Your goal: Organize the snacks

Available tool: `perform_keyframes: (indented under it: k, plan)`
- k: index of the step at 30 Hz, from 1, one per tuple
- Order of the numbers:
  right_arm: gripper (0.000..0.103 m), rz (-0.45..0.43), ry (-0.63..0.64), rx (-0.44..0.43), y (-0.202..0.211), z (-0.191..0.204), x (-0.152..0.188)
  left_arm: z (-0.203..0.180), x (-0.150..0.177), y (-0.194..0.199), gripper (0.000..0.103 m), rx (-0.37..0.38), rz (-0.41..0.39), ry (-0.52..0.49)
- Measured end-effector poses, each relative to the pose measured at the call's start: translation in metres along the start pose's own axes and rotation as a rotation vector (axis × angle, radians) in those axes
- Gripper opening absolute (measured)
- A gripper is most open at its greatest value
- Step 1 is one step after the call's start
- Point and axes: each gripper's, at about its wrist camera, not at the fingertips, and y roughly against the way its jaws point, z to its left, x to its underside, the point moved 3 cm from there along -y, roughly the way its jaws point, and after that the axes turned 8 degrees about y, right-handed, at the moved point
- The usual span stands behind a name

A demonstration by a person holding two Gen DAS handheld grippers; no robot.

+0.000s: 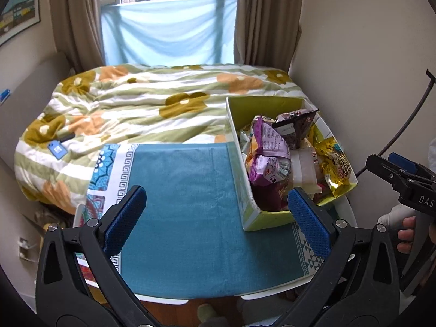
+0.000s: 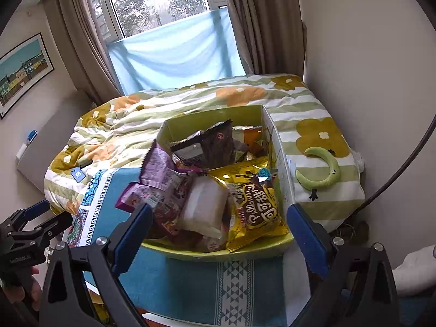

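A green cardboard box [image 1: 252, 212] [image 2: 245, 252] stands on a teal cloth [image 1: 185, 212] [image 2: 190, 286], full of snack packets. Among them are a purple packet [image 1: 268, 147] [image 2: 160, 174], a dark packet [image 1: 295, 128] [image 2: 215, 147], a gold packet [image 1: 336, 163] [image 2: 256, 204] and a white packet [image 2: 204, 207]. My left gripper [image 1: 218, 215] is open and empty over the cloth, left of the box. My right gripper [image 2: 220, 234] is open and empty, just in front of the box; it also shows in the left wrist view [image 1: 400, 174].
The cloth covers a small white table [image 1: 163, 298] against a bed with a flowered quilt [image 1: 136, 103] [image 2: 130, 120]. A green crescent toy [image 2: 324, 171] lies right of the box. A blue tag [image 1: 57, 148] [image 2: 77, 174] lies on the quilt. Walls stand close on both sides.
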Motion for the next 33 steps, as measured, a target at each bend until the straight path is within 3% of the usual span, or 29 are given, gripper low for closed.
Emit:
perform_keyframes:
  k: [7,13,20,33]
  plan:
    - [0.098,-0.128,0.041,0.04,0.067,0.07,0.003,0.034,0.003,0.079,0.103,-0.035,-0.152,-0.047]
    - [0.099,-0.146,0.092,0.088,0.091,0.117,0.021,0.063,0.024,0.119,0.103,-0.054,-0.216,-0.045]
    - [0.099,-0.16,0.096,0.148,0.103,0.141,0.044,0.081,0.042,0.133,0.103,-0.079,-0.235,-0.036]
    - [0.099,-0.174,0.077,0.174,0.11,0.142,0.05,0.076,0.044,0.132,0.103,-0.067,-0.233,-0.029]
